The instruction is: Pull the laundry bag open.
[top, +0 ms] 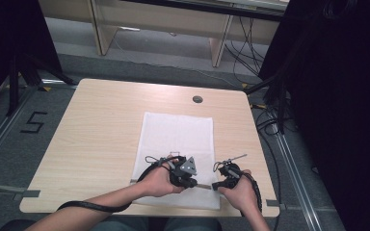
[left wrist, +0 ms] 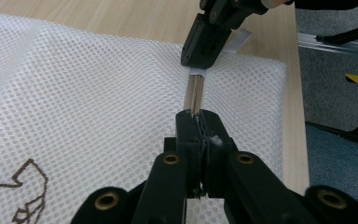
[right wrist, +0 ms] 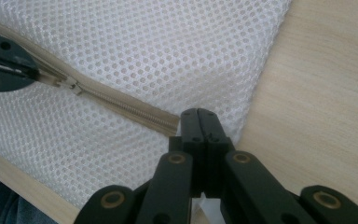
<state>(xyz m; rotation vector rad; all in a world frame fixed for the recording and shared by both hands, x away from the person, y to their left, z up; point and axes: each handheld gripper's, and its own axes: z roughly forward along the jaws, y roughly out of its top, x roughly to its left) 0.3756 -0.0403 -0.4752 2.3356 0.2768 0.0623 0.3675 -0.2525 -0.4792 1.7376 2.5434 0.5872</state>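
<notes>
A white mesh bag (top: 178,134) lies flat on the wooden table (top: 101,125), with its beige zipper (top: 203,186) along the near edge. In the left gripper view, my left gripper (left wrist: 198,122) is shut on the zipper's pull, over the mesh bag (left wrist: 74,102). The zipper (left wrist: 195,91) runs ahead to the other gripper (left wrist: 205,46). In the right gripper view, my right gripper (right wrist: 204,127) is shut on the zipper's end at the corner of the bag (right wrist: 168,46). The zipper (right wrist: 121,105) leads to the pull (right wrist: 72,85) and the left gripper (right wrist: 4,60). From above, the left gripper (top: 192,182) and right gripper (top: 217,185) stand close together.
The table's front edge (top: 149,211) lies just behind both hands. A round cable hole (top: 197,99) sits at the far side of the table. Black curtains, stands and cables flank the table, and a "5" (top: 33,122) is marked on the floor at the left.
</notes>
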